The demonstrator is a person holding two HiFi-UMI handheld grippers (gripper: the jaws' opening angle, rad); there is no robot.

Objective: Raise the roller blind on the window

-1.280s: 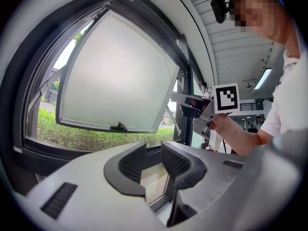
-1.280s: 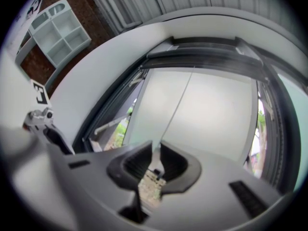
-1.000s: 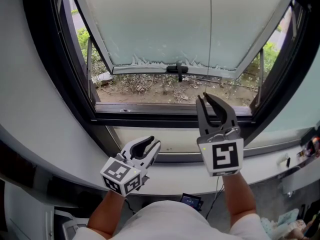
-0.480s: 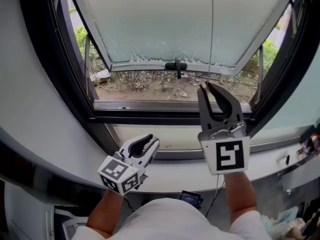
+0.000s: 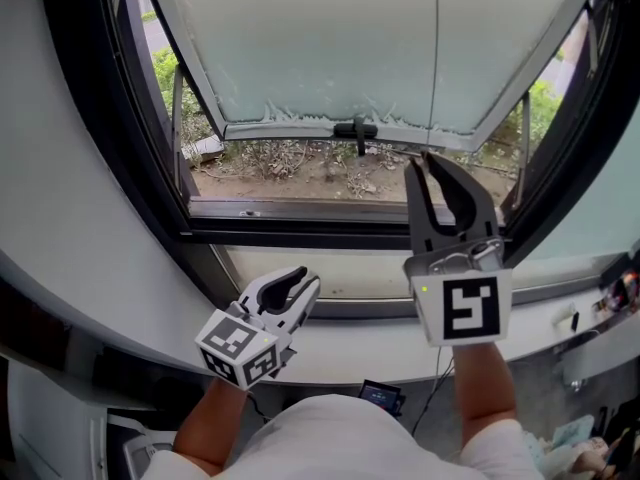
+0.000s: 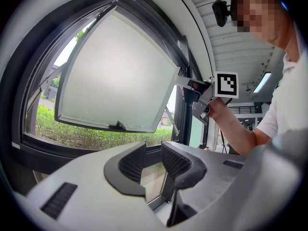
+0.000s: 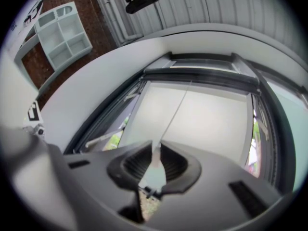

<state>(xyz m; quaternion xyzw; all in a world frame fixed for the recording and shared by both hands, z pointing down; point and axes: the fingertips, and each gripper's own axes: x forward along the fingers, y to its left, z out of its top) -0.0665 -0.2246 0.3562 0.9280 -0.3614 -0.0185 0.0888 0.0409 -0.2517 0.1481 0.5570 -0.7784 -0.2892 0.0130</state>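
Cord (image 7: pixel 175 110) pinched between right gripper (image 7: pixel 155 150) jaws

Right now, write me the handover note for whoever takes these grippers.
Right gripper: raised toward the frosted pane, jaws closed on the pull at the end of the blind's cord.
Left gripper: open, empty, low by the sill.
The frosted pane is swung open outward; the cord hangs in front of it.
Done: cord gripped.
Left: work the cord until the blind is up; how far up it is now cannot be told.
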